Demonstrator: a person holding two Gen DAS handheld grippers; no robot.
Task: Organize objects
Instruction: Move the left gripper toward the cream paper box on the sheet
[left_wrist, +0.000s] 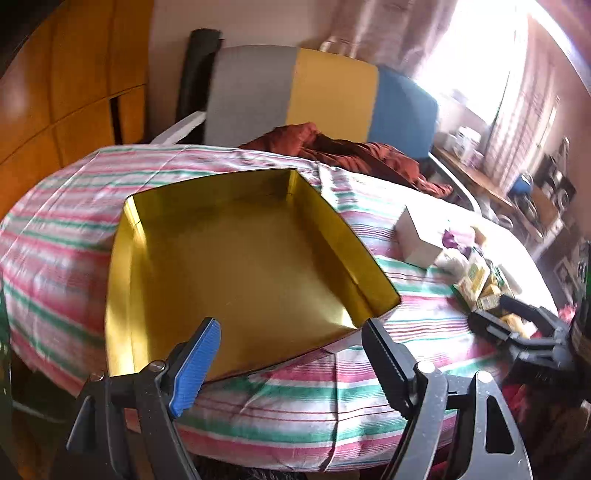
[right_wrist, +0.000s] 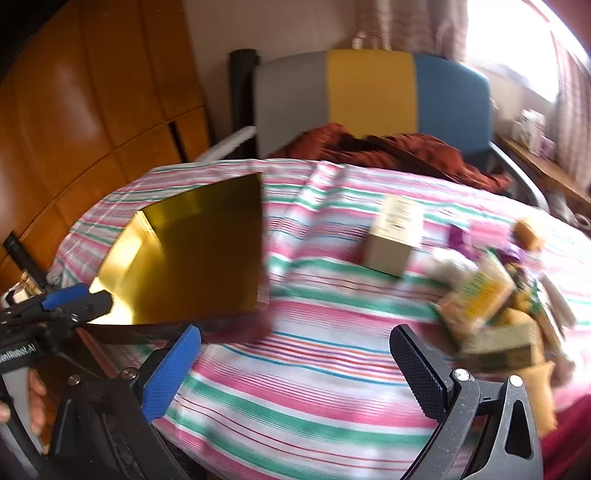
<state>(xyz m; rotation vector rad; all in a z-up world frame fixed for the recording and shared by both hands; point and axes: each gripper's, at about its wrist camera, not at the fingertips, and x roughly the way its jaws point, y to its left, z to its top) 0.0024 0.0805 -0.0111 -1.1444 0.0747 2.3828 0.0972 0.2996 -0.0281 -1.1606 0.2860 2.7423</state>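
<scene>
Left tool (left_wrist: 291, 332): its 2 fingers are spread wide, nothing between them, hovering over the near edge of the gold box.
Right tool (right_wrist: 295, 345): spread wide as well, holding nothing, above the striped cloth.
Gold box (left_wrist: 236, 258): open-topped, shiny inside, nothing in it; it sits on the left part of the bench.
Bench (left_wrist: 295, 387): round, covered with a pink, green and white striped cloth.
Beige carton (right_wrist: 393, 238): stands alone on the cloth, apart from the gold box and right of it.
Small packets (right_wrist: 487, 299): a loose pile of yellow and green packs at the right edge of the bench, blurred.
Chair (right_wrist: 369, 88): behind the bench, back in grey, yellow and blue, with a rust-red cloth (right_wrist: 388, 147) on the seat.
</scene>
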